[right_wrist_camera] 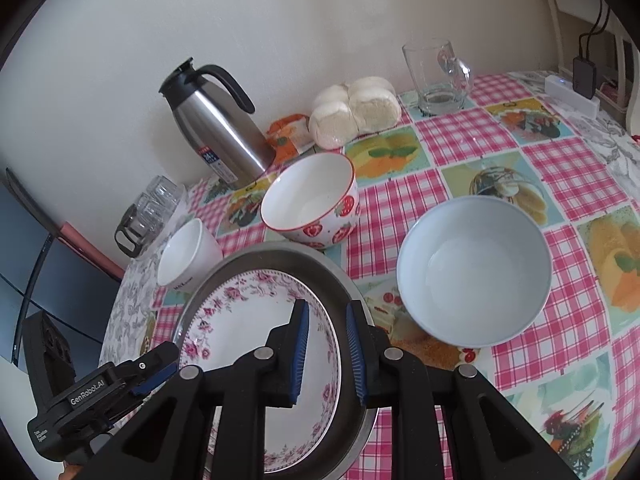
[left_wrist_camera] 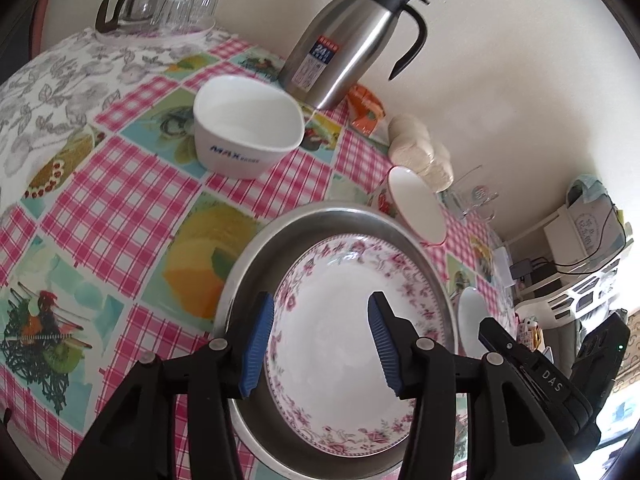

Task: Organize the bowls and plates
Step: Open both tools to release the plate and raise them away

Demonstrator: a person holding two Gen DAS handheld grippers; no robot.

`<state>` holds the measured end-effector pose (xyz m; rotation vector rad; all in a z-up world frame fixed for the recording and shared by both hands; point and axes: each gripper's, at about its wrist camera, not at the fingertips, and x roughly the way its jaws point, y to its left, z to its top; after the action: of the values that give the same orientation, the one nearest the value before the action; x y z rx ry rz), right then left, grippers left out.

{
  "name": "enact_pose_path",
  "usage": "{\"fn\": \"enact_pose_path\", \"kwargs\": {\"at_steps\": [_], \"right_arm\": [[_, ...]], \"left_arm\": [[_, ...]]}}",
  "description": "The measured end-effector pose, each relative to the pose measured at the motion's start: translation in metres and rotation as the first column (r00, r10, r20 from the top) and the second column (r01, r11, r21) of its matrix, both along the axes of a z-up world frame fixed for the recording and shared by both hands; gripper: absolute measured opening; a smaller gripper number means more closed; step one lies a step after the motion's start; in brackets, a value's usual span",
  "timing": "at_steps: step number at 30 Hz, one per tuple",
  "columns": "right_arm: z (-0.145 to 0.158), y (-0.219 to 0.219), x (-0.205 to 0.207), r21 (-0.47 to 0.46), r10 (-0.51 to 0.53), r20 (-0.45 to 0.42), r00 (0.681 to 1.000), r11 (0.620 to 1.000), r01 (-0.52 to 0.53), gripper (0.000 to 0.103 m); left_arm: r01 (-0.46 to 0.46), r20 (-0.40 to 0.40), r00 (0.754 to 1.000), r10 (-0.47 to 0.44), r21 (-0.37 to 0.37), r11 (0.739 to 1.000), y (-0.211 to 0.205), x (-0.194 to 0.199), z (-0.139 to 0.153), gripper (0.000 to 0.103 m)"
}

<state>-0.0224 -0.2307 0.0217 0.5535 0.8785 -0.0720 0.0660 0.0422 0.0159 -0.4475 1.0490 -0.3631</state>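
A pink-flowered plate (left_wrist_camera: 332, 300) (right_wrist_camera: 240, 332) lies inside a round steel pan (left_wrist_camera: 248, 256) (right_wrist_camera: 280, 254) on the checked tablecloth. My left gripper (left_wrist_camera: 320, 344) hovers open above the plate's left half, its pads touching nothing. My right gripper (right_wrist_camera: 328, 352) stands narrowly open over the plate's right rim, which shows in the gap; the pads do not press on it. Beyond the pan stand a white bowl with blue lettering (left_wrist_camera: 244, 128) (right_wrist_camera: 184, 256) and a strawberry-patterned bowl (left_wrist_camera: 416, 204) (right_wrist_camera: 312, 200). A pale blue bowl (right_wrist_camera: 472, 268) sits to the pan's right.
A steel thermos jug (left_wrist_camera: 352, 40) (right_wrist_camera: 216, 132), an orange packet (right_wrist_camera: 288, 136), a bag of buns (right_wrist_camera: 356, 112) and a glass mug (right_wrist_camera: 436, 76) line the wall. A glass teapot with cups (left_wrist_camera: 160, 4) stands at the far left corner.
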Motion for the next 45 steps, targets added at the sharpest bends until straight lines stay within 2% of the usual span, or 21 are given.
{"fn": "enact_pose_path", "kwargs": {"at_steps": [5, 9, 13, 16, 21, 31, 36, 45], "right_arm": [[-0.005, -0.013, -0.004, 0.006, -0.043, -0.019, 0.999, 0.999, 0.043, 0.023], [-0.019, -0.018, -0.005, 0.019, -0.053, -0.073, 0.996, 0.998, 0.055, 0.023], [-0.035, -0.018, -0.003, 0.064, -0.043, -0.128, 0.991, 0.997, 0.052, 0.024], [-0.04, -0.016, -0.004, 0.087, -0.032, -0.147, 0.989, 0.995, 0.045, 0.024], [-0.043, -0.011, -0.005, 0.135, -0.003, -0.166, 0.986, 0.991, 0.026, 0.024], [-0.037, -0.007, -0.007, 0.146, 0.037, -0.171, 0.985, 0.989, -0.012, 0.026], [-0.033, -0.001, -0.009, 0.132, 0.062, -0.187, 0.98, 0.991, -0.037, 0.03], [-0.034, 0.0, -0.006, 0.116, 0.069, -0.203, 0.977, 0.992, -0.046, 0.03]], "left_arm": [[-0.021, 0.073, 0.997, 0.021, -0.006, 1.0, 0.005, -0.005, 0.014, 0.051], [-0.096, 0.009, 0.995, 0.096, 0.048, 0.994, 0.016, -0.001, 0.003, 0.051], [-0.133, -0.09, 0.987, 0.137, 0.04, 0.99, 0.028, 0.002, -0.016, 0.051], [-0.127, -0.138, 0.983, 0.125, -0.005, 0.992, 0.03, 0.001, -0.025, 0.051], [-0.126, -0.145, 0.982, 0.124, -0.002, 0.992, 0.028, -0.004, -0.026, 0.051], [-0.143, -0.161, 0.977, 0.137, -0.025, 0.989, 0.032, -0.003, -0.025, 0.051], [-0.153, -0.161, 0.976, 0.149, -0.013, 0.988, 0.033, -0.007, -0.024, 0.051], [-0.164, -0.17, 0.973, 0.156, -0.031, 0.986, 0.035, -0.009, -0.026, 0.051]]}}
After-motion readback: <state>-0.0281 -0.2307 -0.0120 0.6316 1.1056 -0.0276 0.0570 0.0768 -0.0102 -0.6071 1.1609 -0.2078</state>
